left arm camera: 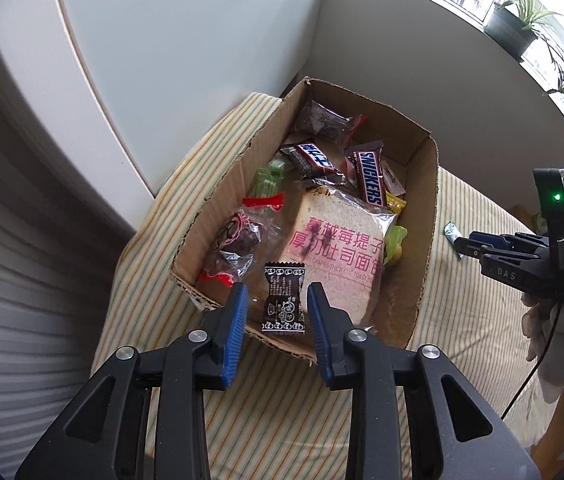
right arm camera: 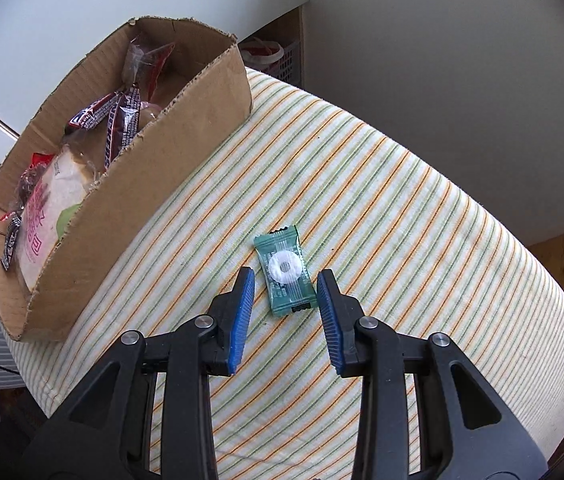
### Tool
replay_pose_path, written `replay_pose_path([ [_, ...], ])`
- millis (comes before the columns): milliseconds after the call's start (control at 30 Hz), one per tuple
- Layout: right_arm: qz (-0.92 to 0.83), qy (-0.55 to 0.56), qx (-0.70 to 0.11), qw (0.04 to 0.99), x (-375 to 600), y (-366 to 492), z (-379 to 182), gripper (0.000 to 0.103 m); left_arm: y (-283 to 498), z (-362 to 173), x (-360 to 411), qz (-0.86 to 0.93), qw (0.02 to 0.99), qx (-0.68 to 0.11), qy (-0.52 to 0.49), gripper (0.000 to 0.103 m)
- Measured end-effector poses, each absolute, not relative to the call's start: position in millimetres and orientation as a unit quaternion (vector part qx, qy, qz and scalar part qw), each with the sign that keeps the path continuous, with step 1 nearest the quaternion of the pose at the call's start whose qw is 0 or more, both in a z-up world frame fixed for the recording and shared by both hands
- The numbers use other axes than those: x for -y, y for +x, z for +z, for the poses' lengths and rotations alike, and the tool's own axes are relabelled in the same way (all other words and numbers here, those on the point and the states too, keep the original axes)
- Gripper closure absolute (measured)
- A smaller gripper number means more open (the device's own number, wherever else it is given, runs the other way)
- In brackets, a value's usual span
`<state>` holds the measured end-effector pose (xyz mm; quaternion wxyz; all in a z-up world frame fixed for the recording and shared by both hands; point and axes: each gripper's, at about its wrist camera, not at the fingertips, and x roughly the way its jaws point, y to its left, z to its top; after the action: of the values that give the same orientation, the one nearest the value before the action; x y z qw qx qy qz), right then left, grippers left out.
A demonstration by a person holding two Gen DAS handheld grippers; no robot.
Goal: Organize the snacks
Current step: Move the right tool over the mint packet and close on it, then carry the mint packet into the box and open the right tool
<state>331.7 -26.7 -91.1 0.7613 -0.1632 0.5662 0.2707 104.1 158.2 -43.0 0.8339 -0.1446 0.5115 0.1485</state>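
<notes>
Both tongs gape, left [left arm camera: 275, 300] around a black candy [left arm camera: 284, 298], right [right arm camera: 286, 290] around a green mint [right arm camera: 285, 276].

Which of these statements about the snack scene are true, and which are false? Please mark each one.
1. The green mint candy lies inside the cardboard box. False: it lies on the striped cloth, outside the box.
2. The right hand-held gripper has its jaws open on either side of the mint candy. True.
3. A Snickers bar is in the box. True.
4. The left hand-held gripper squeezes the black candy wrapper. False: its pads stand apart from the wrapper.
5. The sliced bread packet lies in the box. True.
</notes>
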Motion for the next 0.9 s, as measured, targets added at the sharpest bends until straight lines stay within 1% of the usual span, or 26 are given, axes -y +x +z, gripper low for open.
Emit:
replay_pose_path([
  [333,0.277,-0.184,-0.567,0.754,13.1,336.0,-98.7,0.070,96.1,-44.7,-162.9,0.156,0.828,-0.514,-0.163,0.074],
  [367,0.277,-0.185,-0.566,0.754,10.6,335.2,-99.4,0.075,96.2,-44.6,-162.6,0.155,0.828,-0.514,-0.162,0.074],
  [400,0.276,-0.187,-0.566,0.754,9.6,335.3,-99.7,0.078,96.9,-44.8,-162.3,0.154,0.829,-0.514,-0.161,0.074],
  [600,0.272,-0.180,-0.564,0.759,20.1,325.3,-97.7,0.081,97.6,-42.4,-159.1,0.154,0.830,-0.513,-0.155,0.074],
  [700,0.272,-0.177,-0.559,0.763,23.7,320.9,-92.2,0.081,96.4,-41.2,-157.3,0.153,0.831,-0.513,-0.154,0.074],
  [900,0.279,-0.169,-0.542,0.775,22.2,301.1,-59.5,0.081,95.2,-39.2,-157.9,0.153,0.832,-0.510,-0.154,0.074],
])
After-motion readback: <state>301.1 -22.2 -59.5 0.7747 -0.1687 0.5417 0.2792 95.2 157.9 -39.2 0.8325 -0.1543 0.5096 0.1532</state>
